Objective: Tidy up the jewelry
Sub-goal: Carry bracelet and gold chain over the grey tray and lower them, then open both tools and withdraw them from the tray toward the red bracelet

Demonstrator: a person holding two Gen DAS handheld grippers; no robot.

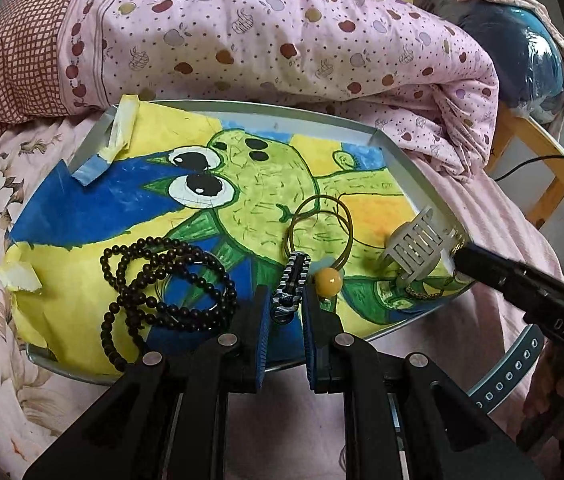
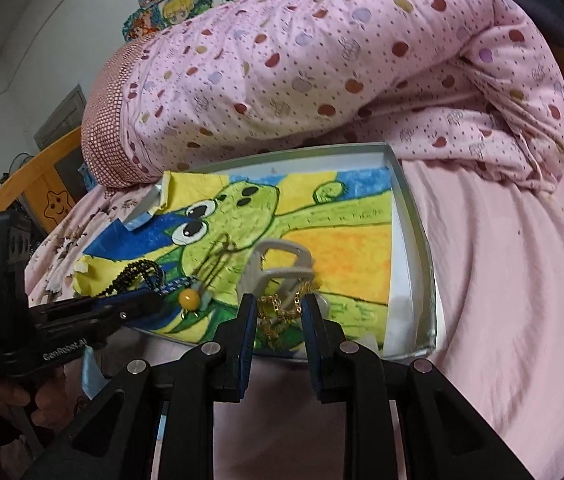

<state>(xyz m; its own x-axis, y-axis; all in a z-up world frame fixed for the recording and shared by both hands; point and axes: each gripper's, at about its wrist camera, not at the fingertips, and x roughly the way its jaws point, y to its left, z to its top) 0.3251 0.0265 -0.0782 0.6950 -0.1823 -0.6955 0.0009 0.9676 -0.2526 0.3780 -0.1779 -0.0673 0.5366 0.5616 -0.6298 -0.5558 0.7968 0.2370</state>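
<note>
Several trinkets in tray point(image 1: 410, 160), left claw point(image 1: 285, 300) open around braided bracelet point(image 1: 292, 280), right claw point(image 2: 278, 307) open.

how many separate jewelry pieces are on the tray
5: dark bead strand at left, striped woven band between the left tongs, yellow-bead cord mid-tray, white hair claw right, gold chain beneath it. More may be hidden.

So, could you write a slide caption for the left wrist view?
Left gripper open around a striped hair clip on a tray, beside dark beads.
</note>
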